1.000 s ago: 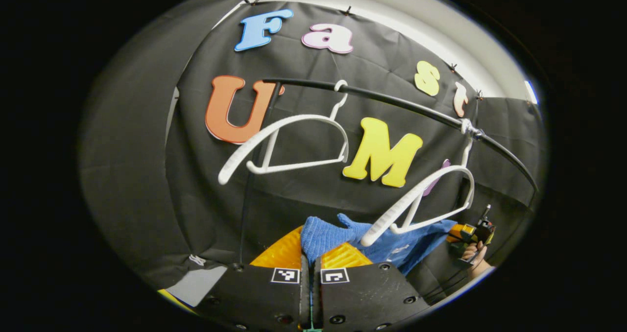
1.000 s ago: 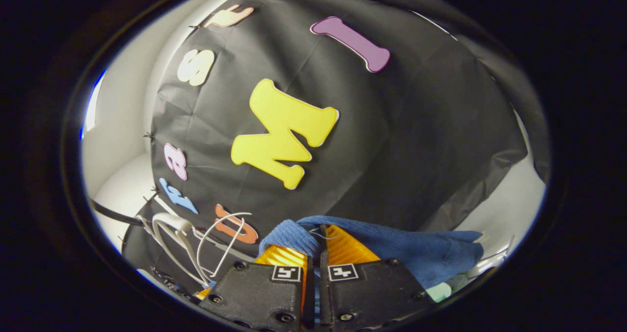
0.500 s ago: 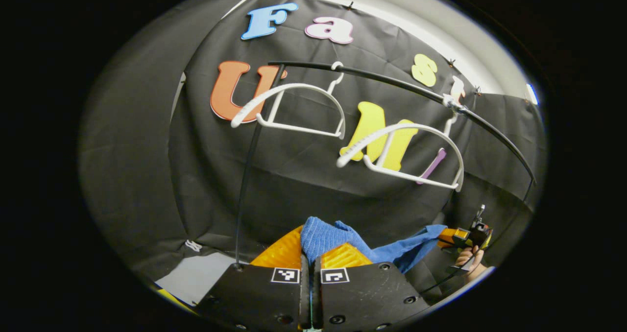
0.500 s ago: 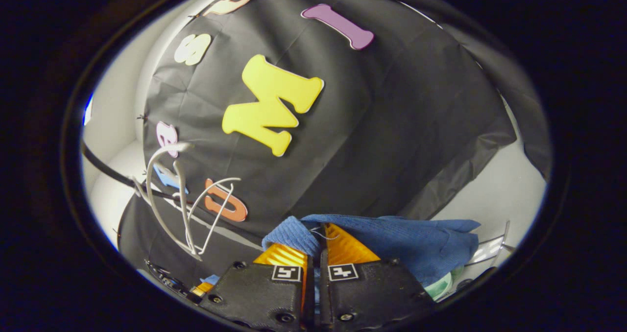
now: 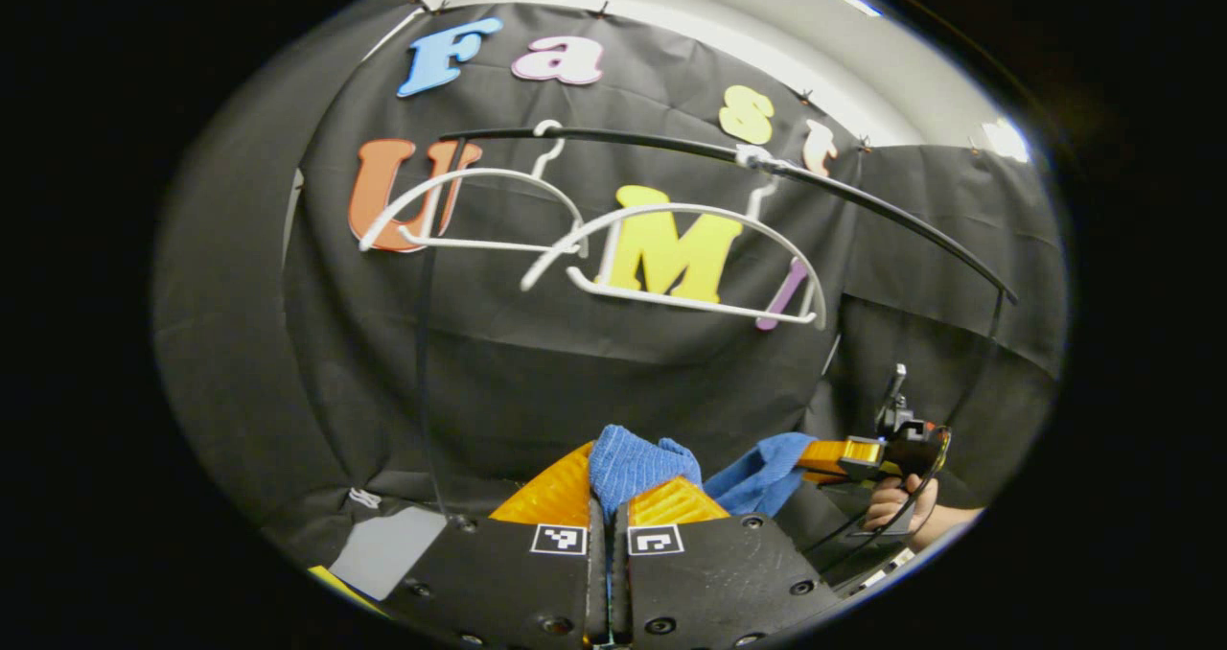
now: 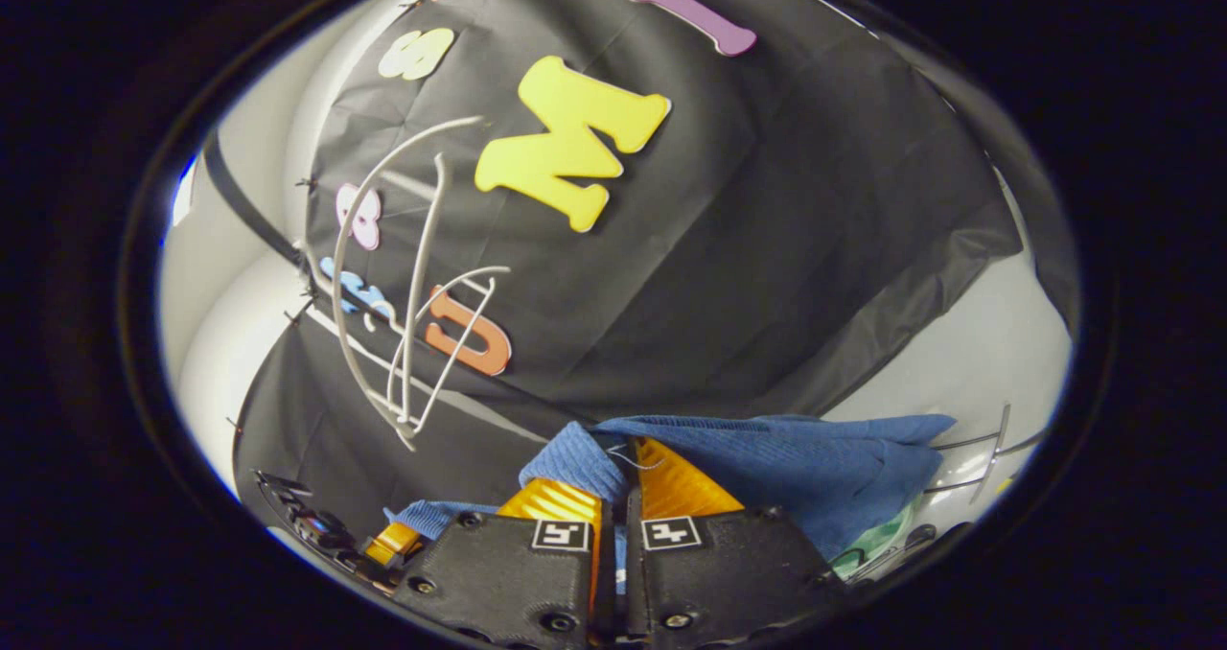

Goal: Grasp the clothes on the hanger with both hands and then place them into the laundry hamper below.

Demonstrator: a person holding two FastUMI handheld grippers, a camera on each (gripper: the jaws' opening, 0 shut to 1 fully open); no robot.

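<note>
- Left tool (image 5: 608,497) pinches one bunch of the blue garment (image 5: 633,463); right tool (image 6: 618,482) pinches another; both pairs of fingers pressed together on cloth.
- Garment is off the two bare white hangers (image 5: 671,257) on the black rail (image 5: 863,209), slung btwn tools.
- Risk: thin pinch slips w/ a sideways tug, cloth drops short of hamper, which isn't clearly made out.

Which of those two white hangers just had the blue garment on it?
Find the black rail arching across the dark cloth wall. Two bare white hangers hang from it; the pictures cannot settle which held the blue garment. The right hanger hangs nearer the garment, overlapping the left hanger.
</note>
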